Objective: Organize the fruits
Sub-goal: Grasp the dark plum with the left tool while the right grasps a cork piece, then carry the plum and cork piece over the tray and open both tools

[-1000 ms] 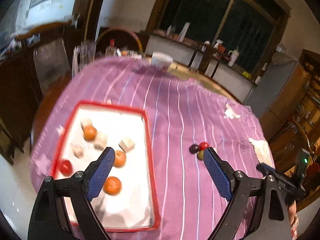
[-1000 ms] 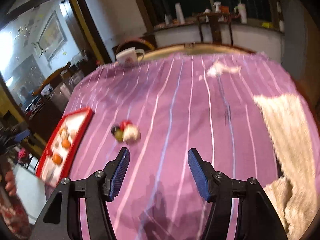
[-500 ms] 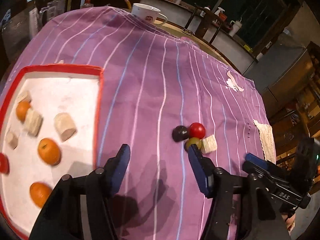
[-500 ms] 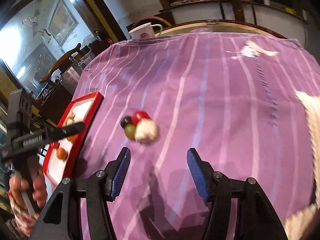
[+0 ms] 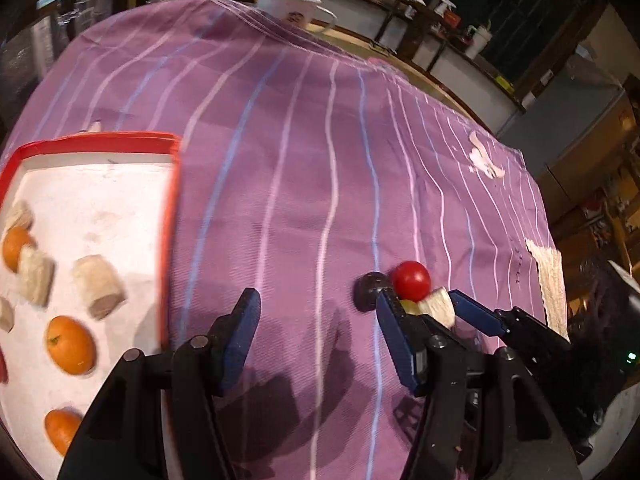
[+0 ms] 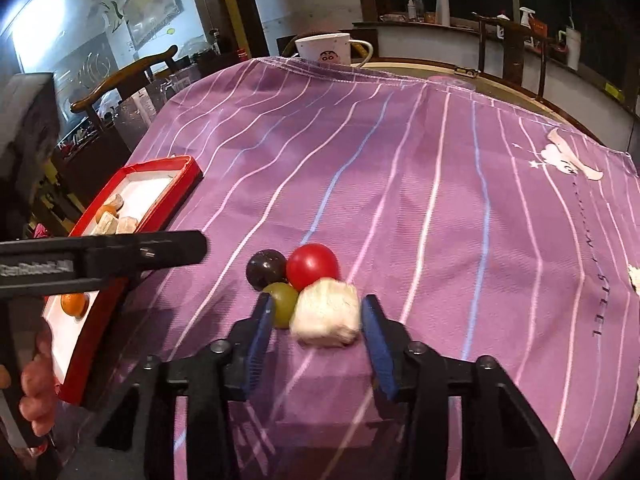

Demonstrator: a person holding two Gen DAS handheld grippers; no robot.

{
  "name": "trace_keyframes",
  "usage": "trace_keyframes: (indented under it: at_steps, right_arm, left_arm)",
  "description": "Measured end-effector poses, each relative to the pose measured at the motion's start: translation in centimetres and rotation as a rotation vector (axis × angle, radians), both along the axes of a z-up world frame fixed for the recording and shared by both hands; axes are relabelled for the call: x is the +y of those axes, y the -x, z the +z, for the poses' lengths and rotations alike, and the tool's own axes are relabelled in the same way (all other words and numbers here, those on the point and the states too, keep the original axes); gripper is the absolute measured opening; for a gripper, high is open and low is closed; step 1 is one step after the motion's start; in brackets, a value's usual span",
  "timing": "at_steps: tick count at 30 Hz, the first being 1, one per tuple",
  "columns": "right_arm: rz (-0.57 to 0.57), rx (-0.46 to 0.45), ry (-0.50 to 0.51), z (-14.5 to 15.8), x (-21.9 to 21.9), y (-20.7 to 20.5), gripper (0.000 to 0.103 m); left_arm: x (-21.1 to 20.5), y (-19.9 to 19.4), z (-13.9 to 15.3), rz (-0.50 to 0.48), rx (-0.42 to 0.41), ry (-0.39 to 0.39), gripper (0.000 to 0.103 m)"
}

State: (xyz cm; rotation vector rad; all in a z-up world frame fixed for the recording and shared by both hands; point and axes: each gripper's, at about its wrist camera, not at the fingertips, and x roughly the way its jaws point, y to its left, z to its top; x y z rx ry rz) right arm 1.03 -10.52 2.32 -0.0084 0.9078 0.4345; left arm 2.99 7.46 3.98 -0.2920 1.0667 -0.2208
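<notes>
Right tool advanced, jaws closing around white chunk (green fruit also between) | left tool released | next: lift to red tray.

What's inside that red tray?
The red tray holds oranges and pale cut chunks on a white base. A red piece peeks in at the picture's edge; the left tool covers the near corner.

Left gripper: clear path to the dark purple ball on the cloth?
Probably yes. The dark purple ball lies just ahead of the left gripper, bare cloth between; the right gripper, closing around the white chunk, crowds it.
</notes>
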Motion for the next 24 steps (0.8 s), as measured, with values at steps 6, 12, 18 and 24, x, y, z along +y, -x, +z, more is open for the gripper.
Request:
trace_keyframes:
  at_steps: [6, 12, 18, 24]
  right_arm:
    - [-0.076, 0.027, -0.027, 0.6, -2.7, 0.4, 0.037]
    - [-0.079, -0.005, -0.07, 1.3, -3.6, 0.8, 0.038]
    - [-0.039, 0.003, -0.042, 0.7, -1.7, 0.3, 0.039]
    - [-0.044, -0.018, -0.015, -0.1, -1.1, 0.0, 0.041]
  left_arm:
    - [-2.2, -1.6, -1.5, -0.054, 0.027, -0.018, 0.06]
    - [-3.1, -2.4, -1.9, -0.069, 0.017, -0.024, 0.056]
    - [-4.3, -2.1, -1.7, -0.117, 0.015, -0.005, 0.028]
    - [-5.4, -2.5, -2.1, -0.121, 0.011, -0.016, 0.032]
